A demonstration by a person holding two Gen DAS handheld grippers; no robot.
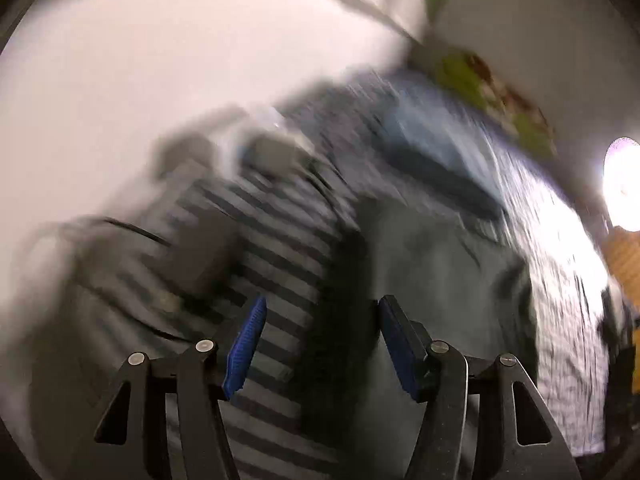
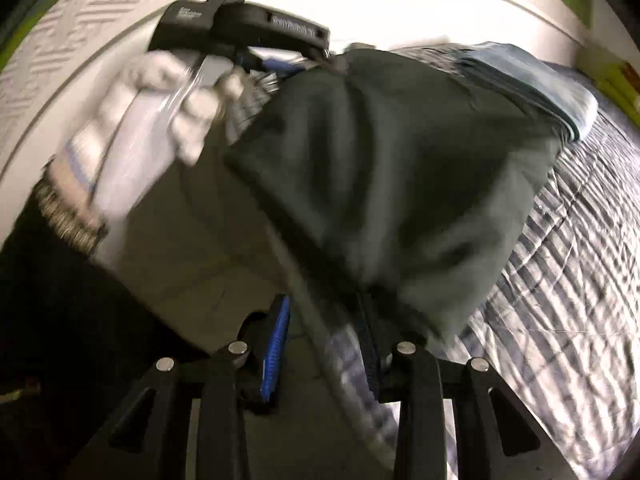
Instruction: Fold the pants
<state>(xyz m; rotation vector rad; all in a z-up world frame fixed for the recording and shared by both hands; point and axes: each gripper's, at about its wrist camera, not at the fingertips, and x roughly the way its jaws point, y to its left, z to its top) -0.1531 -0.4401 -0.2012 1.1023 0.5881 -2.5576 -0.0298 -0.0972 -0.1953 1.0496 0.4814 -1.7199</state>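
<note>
Pants: the dark grey-green pants (image 2: 384,184) hung bunched in the air above the bed (image 2: 560,288), which wore a grey-and-white striped cover.
Right tool: the right tool (image 2: 324,344) had its blue pads set apart, with a fold of the pants draped over and hiding its right finger; whether it pinched the cloth could not be told.
Left tool: the left tool (image 1: 320,344) stood open with nothing between its pads, and the pants (image 1: 440,264) lay ahead of it and to its right, apart from it.
Hand: a gloved hand (image 2: 160,120) held the left tool's handle (image 2: 240,28) at the far upper end of the cloth in the right wrist view.
Long axis: the cloth ran from the right tool up and away toward the left tool.
Nearer side: the right tool was touching the cloth, so it was the nearer.
Blur: both views were smeared, so fine edges and hems could not be made out.
Other cloth: a folded pale blue garment (image 2: 532,76) lay on the bed beyond the pants.
</note>
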